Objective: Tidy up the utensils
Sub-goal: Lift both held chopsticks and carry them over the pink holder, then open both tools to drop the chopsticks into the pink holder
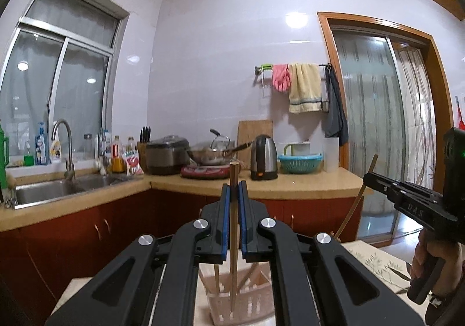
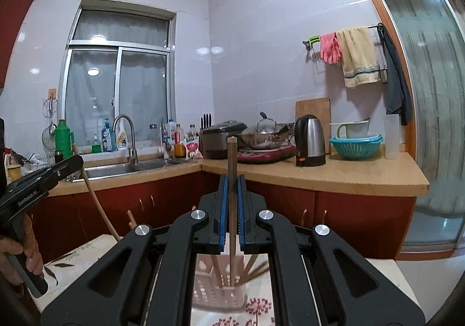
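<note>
Chopsticks of brown wood are what both my tools carry. My left gripper point(image 1: 234, 195) is clenched on one upright brown wooden chopstick point(image 1: 234, 177), blue pads pressing its shaft from both sides; its top stands above the fingertips and its lower end hangs down into the pale pink slotted plastic utensil holder point(image 1: 255, 301) right beneath the jaws. More chopsticks lean inside that holder, to either side of the held one. The holder sits on a table with a leaf-printed cloth point(image 1: 375, 265), whose edge falls away to the right of this tool.

Seen from the left wrist, my right gripper point(image 1: 366, 177) stands well off to the right, clamped on a second thin wooden chopstick point(image 1: 353, 209) that slants down towards the cloth.

From the right wrist, the left gripper point(image 2: 78, 161) shows at the far left, with a hand point(image 2: 17, 253) around its handle. My right gripper point(image 2: 232, 195) is shut tight on its own chopstick point(image 2: 232, 157), upright, tip dipping into the same holder point(image 2: 206, 291) below. Ahead of both tools lies open air, then red cabinet doors point(image 2: 162, 204) and the tan countertop edge point(image 2: 334, 185), well apart from the fingertips.
</note>
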